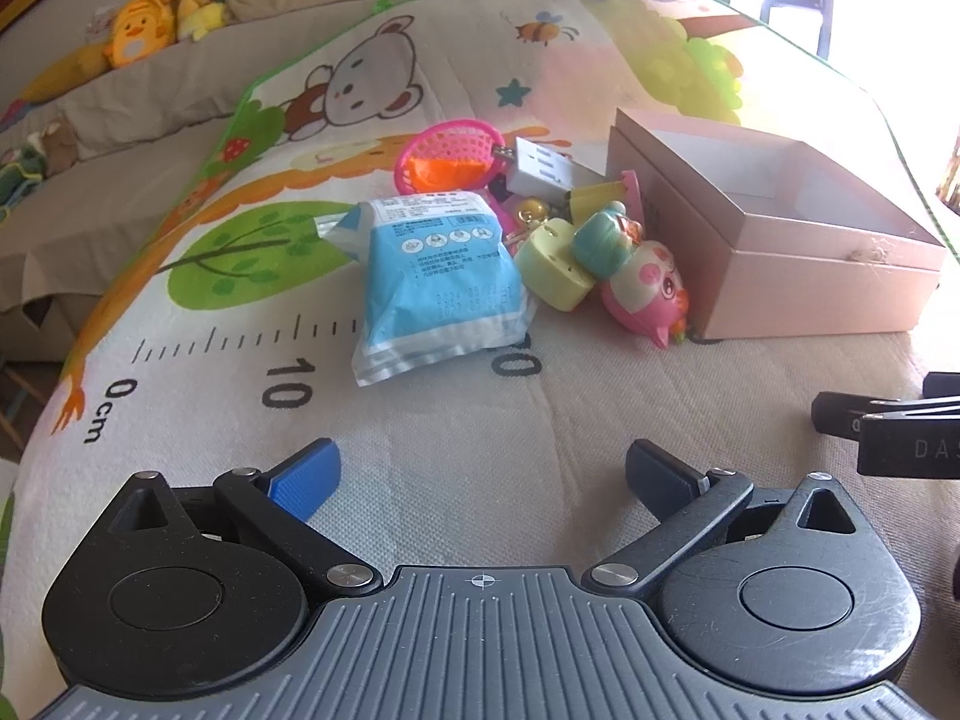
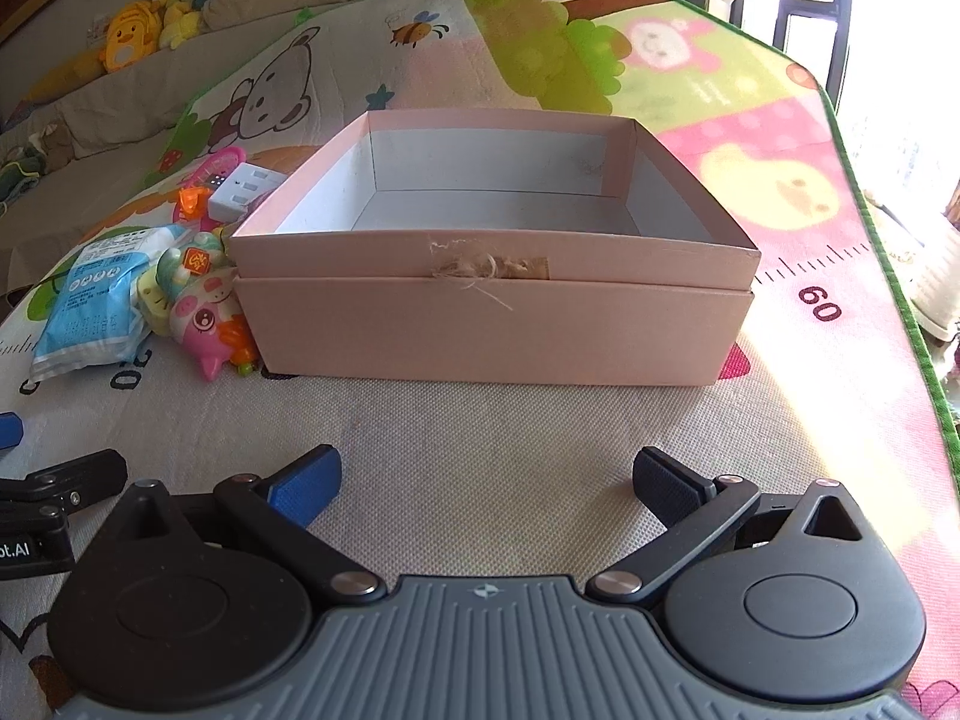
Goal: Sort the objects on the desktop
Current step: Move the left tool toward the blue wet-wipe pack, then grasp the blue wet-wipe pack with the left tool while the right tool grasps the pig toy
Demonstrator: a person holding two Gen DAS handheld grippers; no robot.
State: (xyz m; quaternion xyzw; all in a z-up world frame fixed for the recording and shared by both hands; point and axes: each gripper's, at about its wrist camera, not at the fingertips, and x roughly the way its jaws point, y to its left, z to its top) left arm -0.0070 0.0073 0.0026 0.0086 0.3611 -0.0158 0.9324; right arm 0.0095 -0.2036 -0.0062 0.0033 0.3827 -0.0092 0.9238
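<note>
Pink box (image 2: pixel 492 312) sits empty mid-frame, toys heaped at its left. Left gripper (image 1: pixel 480 480) and right gripper (image 2: pixel 486 480) both gape, holding nothing. Slippery blue packet (image 1: pixel 438 282) could slide from a pinch.

Matt cardboard box (image 2: pixel 492 324), glossy plastic packet (image 1: pixel 441 276), woven mat (image 1: pixel 480 420).

L gripper (image 1: pixel 483 480) & R gripper (image 2: pixel 486 483) both low, side by side, fingers spread wide, holding nothing.
</note>
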